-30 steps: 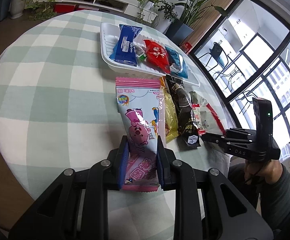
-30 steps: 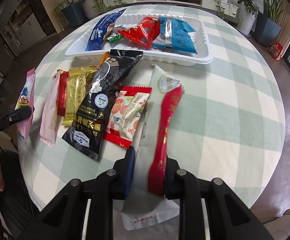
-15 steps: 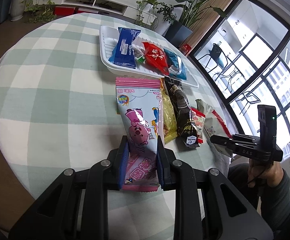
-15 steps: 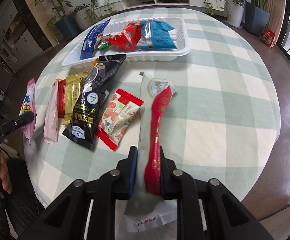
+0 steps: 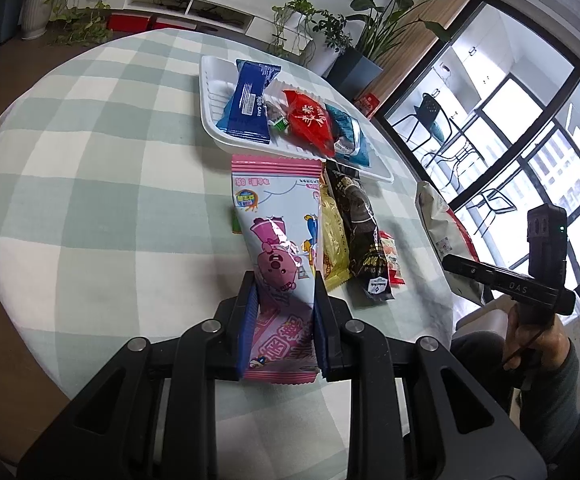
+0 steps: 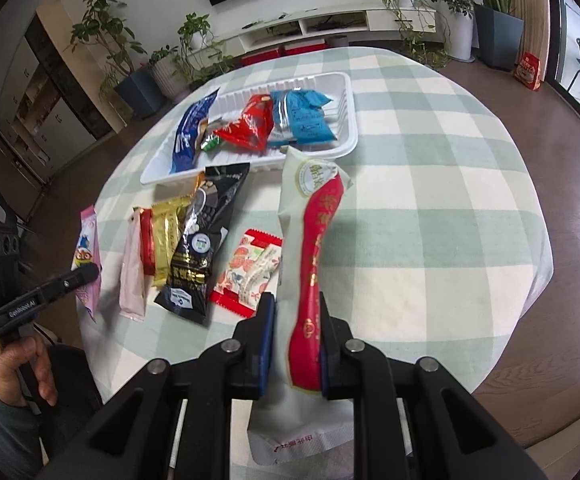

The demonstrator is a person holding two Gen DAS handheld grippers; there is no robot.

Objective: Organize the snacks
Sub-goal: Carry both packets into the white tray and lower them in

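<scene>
L gripper (image 5: 283, 320) fingers pinch pink cartoon snack pack (image 5: 275, 240) at its near end, held above counter (image 5: 89, 184). R gripper (image 6: 296, 344) fingers clamp white-and-red pouch (image 6: 310, 240), far end raised. White tray (image 6: 342, 136) w/ blue, red, teal packs sits at far side; gold pack (image 6: 165, 236), black pack (image 6: 205, 236) lie between.

R hand-held gripper (image 6: 296, 344) has lifted white-red snack pack (image 6: 310, 240) off table, tilted up.
</scene>
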